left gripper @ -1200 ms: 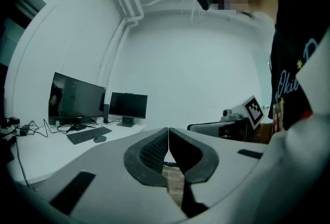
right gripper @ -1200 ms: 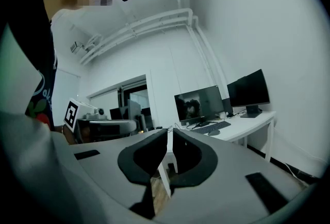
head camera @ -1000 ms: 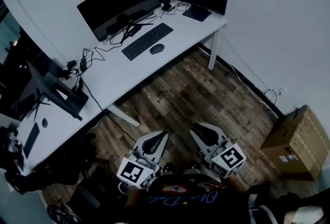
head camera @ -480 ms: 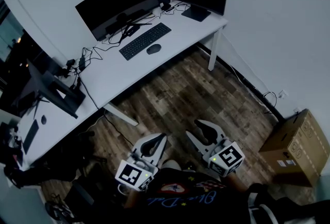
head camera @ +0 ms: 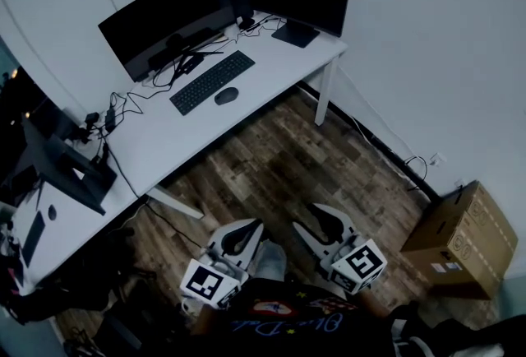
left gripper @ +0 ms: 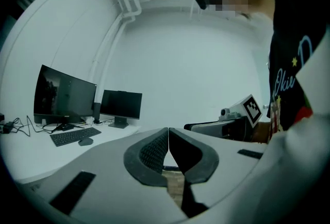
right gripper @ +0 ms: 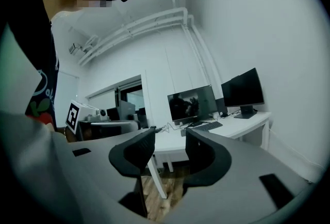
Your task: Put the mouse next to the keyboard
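Lying well apart from both grippers, the mouse (head camera: pixel 226 95) rests on the white desk (head camera: pixel 275 67), and in the head view it sits up and to the left of them, across a stretch of wooden floor (head camera: pixel 288 158). It is just beside the near right end of the keyboard (head camera: pixel 212 81), with only a thin strip of desk between the two, so by the look of things it already has the place the task asks for. The left gripper (head camera: pixel 257 224) is somewhat the nearer of the pair in the head view. Its own view shows the mouse low at the left, a little to the right of the keyboard, so it would have to swing that way as well as travel forward to reach it. Its jaws are closed tip to tip with nothing between them. The right gripper (head camera: pixel 306 218) stands beside it, pointing at the desk from further round. Its jaws are apart, have just been opening, and hold nothing; only the desk leg and floor show through the gap. The mouse is a small, dark, low, rounded oval, smooth-looking and without a cable that can be made out. Its long axis seems to run roughly along the keyboard's length, though at this size that reading is not firm. Any grasp would probably need the jaws set across its narrow width.
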`<state>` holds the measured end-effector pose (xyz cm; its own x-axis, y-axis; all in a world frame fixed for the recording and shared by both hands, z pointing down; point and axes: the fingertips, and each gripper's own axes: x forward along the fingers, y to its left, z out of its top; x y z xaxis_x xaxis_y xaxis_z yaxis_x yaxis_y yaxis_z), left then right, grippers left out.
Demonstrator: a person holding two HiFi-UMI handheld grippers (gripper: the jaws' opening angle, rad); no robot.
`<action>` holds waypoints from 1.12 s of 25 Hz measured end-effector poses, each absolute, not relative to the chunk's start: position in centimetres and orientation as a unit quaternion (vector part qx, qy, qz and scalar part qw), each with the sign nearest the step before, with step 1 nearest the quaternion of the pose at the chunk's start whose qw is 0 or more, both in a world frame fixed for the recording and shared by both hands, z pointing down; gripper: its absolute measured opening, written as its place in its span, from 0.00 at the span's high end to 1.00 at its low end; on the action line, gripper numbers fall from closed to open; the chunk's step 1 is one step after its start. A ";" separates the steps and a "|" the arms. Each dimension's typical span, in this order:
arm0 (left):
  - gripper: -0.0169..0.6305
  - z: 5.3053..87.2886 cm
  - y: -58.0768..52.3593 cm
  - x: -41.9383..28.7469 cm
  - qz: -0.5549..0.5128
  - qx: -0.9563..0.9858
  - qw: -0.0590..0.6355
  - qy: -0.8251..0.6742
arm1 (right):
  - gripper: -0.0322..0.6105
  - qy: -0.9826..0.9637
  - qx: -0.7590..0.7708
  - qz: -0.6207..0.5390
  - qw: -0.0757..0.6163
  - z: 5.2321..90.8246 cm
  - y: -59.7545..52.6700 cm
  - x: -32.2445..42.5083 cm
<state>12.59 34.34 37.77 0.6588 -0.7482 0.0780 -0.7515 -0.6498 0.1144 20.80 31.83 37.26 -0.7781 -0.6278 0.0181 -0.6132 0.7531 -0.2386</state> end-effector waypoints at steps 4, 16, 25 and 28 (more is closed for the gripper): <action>0.97 37.7 30.3 12.7 0.007 0.915 0.062 -0.399 | 0.70 0.936 -0.339 -0.096 0.011 37.8 28.8 20.8; 0.97 38.2 21.5 7.6 -0.005 0.899 0.079 -0.430 | 0.69 0.953 -0.288 -0.100 -0.002 38.0 20.2 15.4; 0.97 38.1 16.3 2.9 -0.005 0.892 0.080 -0.444 | 0.69 0.957 -0.274 -0.097 -0.009 37.8 15.4 10.9; 0.97 38.3 14.6 2.1 -0.009 0.894 0.082 -0.440 | 0.68 0.957 -0.273 -0.097 -0.019 37.8 13.8 9.8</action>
